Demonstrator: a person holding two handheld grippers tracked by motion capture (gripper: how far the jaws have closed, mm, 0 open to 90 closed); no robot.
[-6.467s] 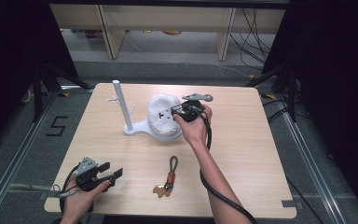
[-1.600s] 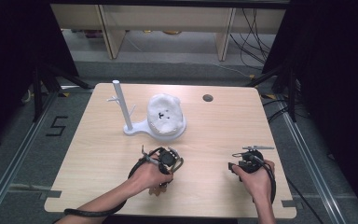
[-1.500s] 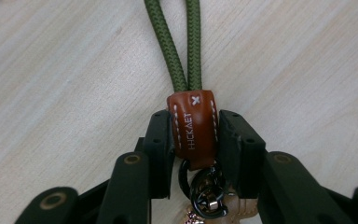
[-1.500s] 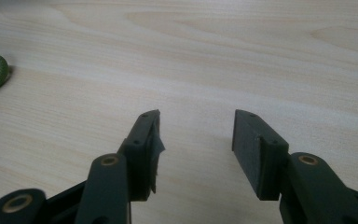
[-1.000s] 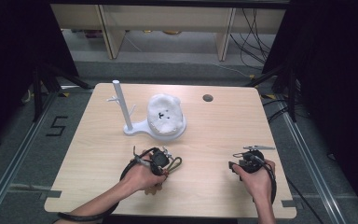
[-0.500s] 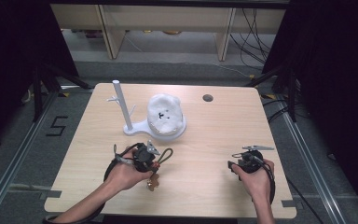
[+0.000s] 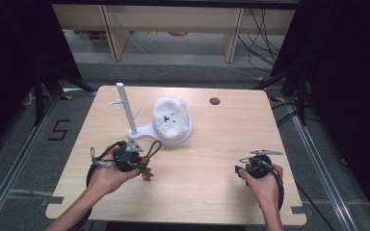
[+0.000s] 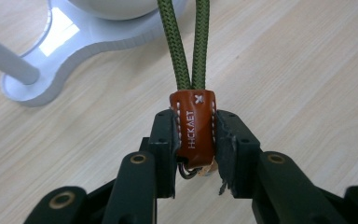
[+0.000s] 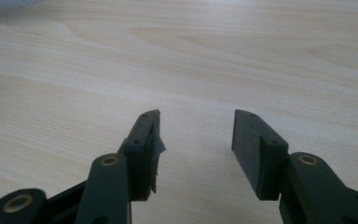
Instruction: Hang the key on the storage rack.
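Note:
A key strap made of a green cord loop (image 8: 186,42) with a brown leather tab (image 8: 192,126) is pinched at the tab by my left gripper (image 8: 193,140). In the high view that left gripper (image 7: 134,158) holds the strap (image 7: 151,150) just above the table, in front of the white stand. The stand's base (image 7: 147,132) carries a thin post (image 7: 126,108) with small pegs and a white rounded form (image 7: 172,118). At the front right of the table my right gripper (image 7: 250,166) rests open; between its jaws (image 9: 196,133) lies bare wood.
The wooden table (image 7: 221,139) has a round cable hole (image 7: 215,101) near its back edge. Black frame legs and cables stand at both sides, with shelving beyond the table. The strap's metal ring hangs under the left gripper.
My left gripper has lifted the strap off the table and carried it left and toward the white stand. The right gripper has kept still.

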